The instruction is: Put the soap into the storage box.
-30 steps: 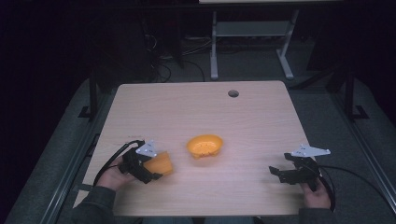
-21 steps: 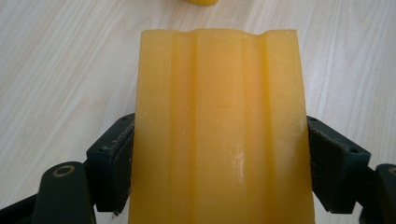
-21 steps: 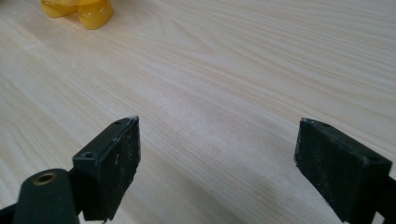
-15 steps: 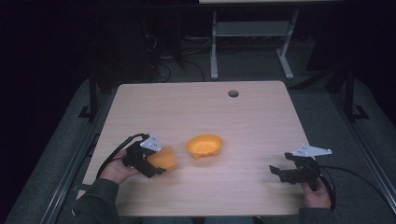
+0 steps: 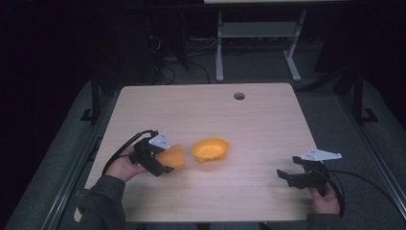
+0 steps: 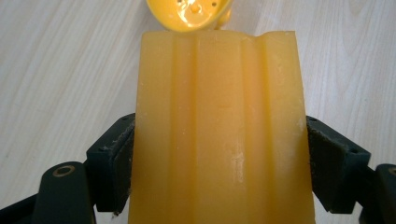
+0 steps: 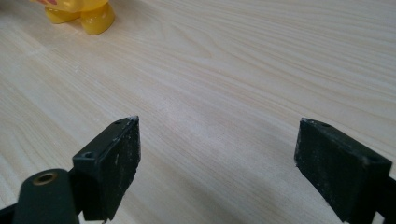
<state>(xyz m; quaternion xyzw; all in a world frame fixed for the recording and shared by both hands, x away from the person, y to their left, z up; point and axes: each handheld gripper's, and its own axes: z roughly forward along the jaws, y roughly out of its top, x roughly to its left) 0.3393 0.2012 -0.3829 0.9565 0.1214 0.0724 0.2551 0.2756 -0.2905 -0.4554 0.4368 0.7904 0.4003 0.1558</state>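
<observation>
- Block (image 6: 219, 135): a ridged orange slab, clamped across its width by the left gripper (image 5: 160, 160), whose jaws press on its two long sides; its long axis runs straight out along the jaws, away from the hand.
- Bowl (image 5: 210, 149): orange, with small holes in its floor, standing on the counter (image 5: 268, 124) just beyond the block's free end (in the left gripper view its rim peeks out above the block's top edge). The block points directly at it; whether the two touch cannot be told.
- Nearer hand: the left, just beside the bowl; any move to the bowl probably falls to it.
- Right gripper (image 5: 306, 176): well apart, near the counter's right front corner, jaws spread wide and empty over bare wood.
</observation>
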